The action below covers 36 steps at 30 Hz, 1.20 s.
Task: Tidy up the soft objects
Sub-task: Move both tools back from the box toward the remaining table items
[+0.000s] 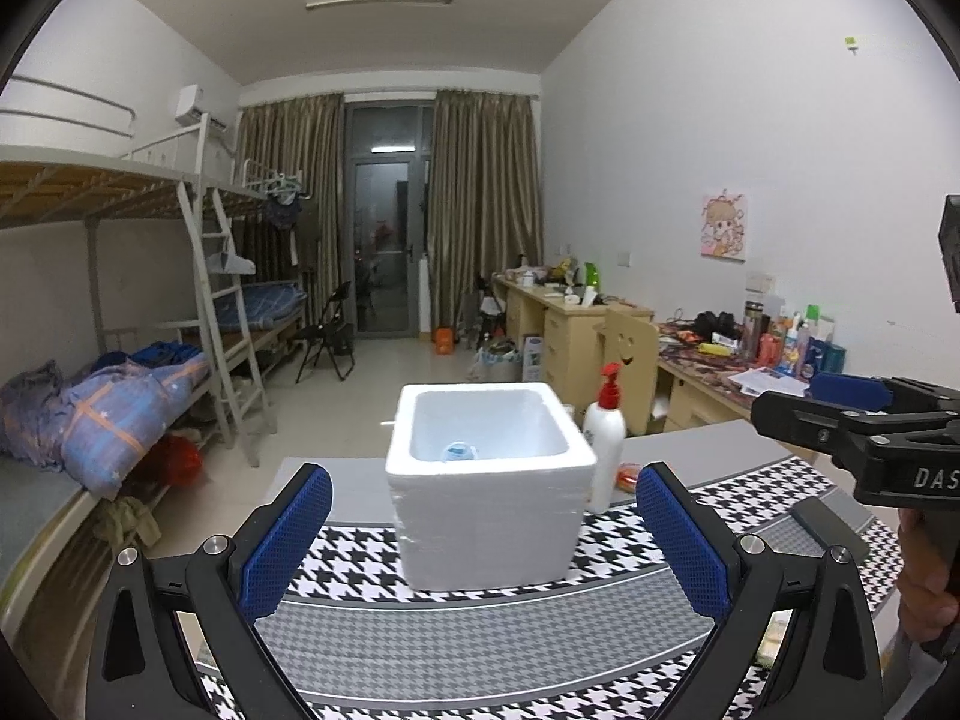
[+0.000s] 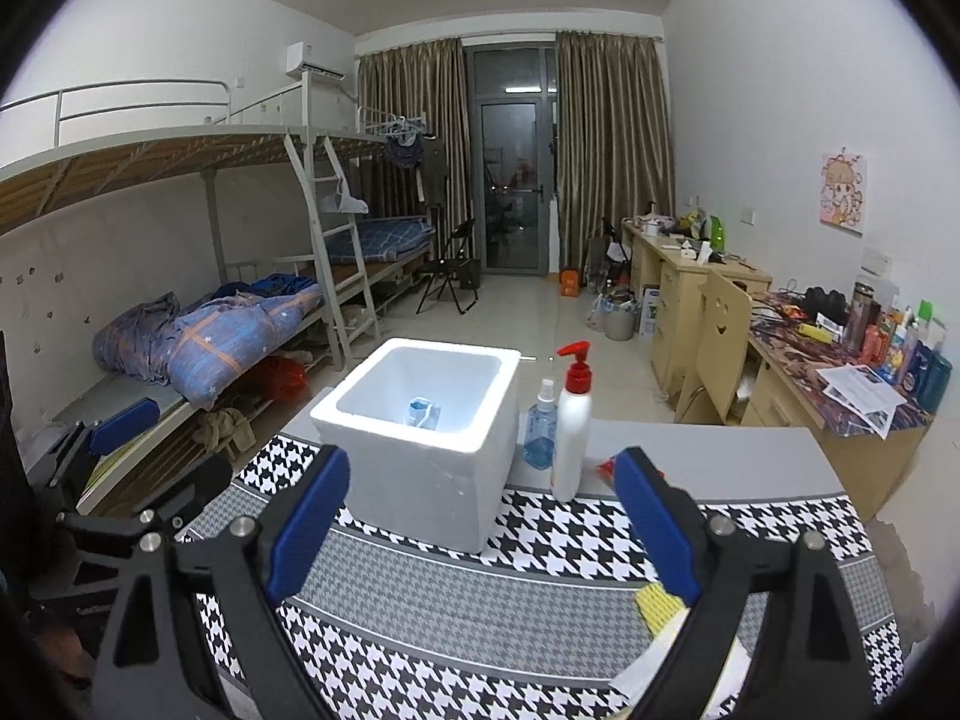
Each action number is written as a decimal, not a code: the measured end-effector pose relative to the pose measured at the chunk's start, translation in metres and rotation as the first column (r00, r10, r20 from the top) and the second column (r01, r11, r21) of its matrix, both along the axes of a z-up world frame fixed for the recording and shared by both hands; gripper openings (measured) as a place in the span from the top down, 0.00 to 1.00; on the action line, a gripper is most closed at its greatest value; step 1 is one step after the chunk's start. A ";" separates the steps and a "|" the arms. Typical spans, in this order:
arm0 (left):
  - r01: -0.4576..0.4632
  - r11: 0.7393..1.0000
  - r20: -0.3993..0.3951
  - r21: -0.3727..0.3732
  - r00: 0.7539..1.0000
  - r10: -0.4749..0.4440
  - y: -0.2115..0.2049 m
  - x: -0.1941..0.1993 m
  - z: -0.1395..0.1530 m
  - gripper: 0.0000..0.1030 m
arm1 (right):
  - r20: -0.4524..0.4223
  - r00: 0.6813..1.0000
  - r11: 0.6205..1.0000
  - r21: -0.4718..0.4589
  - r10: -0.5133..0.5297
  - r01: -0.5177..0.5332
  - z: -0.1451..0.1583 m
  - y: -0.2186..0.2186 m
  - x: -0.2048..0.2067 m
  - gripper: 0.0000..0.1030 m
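Table (image 1: 708,444): foam box (image 1: 489,516) beyond both open tongs (image 1: 483,546).

place: shared dormitory room | left wall: metal bunk beds (image 2: 252,192) with ladder (image 2: 336,252) and rumpled quilt (image 2: 228,336) | right wall: cluttered wooden desks (image 2: 696,276) | far end: curtains (image 2: 606,156) flanking balcony door (image 2: 510,186) | air conditioner (image 2: 312,63)
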<state>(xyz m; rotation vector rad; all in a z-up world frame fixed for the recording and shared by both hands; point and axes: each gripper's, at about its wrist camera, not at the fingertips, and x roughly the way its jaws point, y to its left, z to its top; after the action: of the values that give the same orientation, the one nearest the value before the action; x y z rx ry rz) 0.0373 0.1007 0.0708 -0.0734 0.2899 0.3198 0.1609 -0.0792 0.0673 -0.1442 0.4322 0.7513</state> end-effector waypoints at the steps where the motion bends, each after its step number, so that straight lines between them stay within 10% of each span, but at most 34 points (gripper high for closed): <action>1: 0.007 1.000 0.002 0.001 1.000 -0.007 -0.003 -0.001 0.000 0.01 | -0.002 1.000 1.000 0.001 -0.003 0.003 0.000 -0.002 -0.001 0.10; 36: 0.147 0.989 0.019 -0.009 0.989 -0.147 -0.058 0.000 -0.011 0.01 | 0.036 0.991 0.991 0.016 -0.131 0.131 -0.017 -0.067 -0.014 0.10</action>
<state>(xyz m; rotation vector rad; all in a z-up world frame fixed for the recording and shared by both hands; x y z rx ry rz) 0.0377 0.0426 0.0596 -0.0650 0.2778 0.1707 0.1472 -0.1466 0.0498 -0.1159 0.3970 0.6213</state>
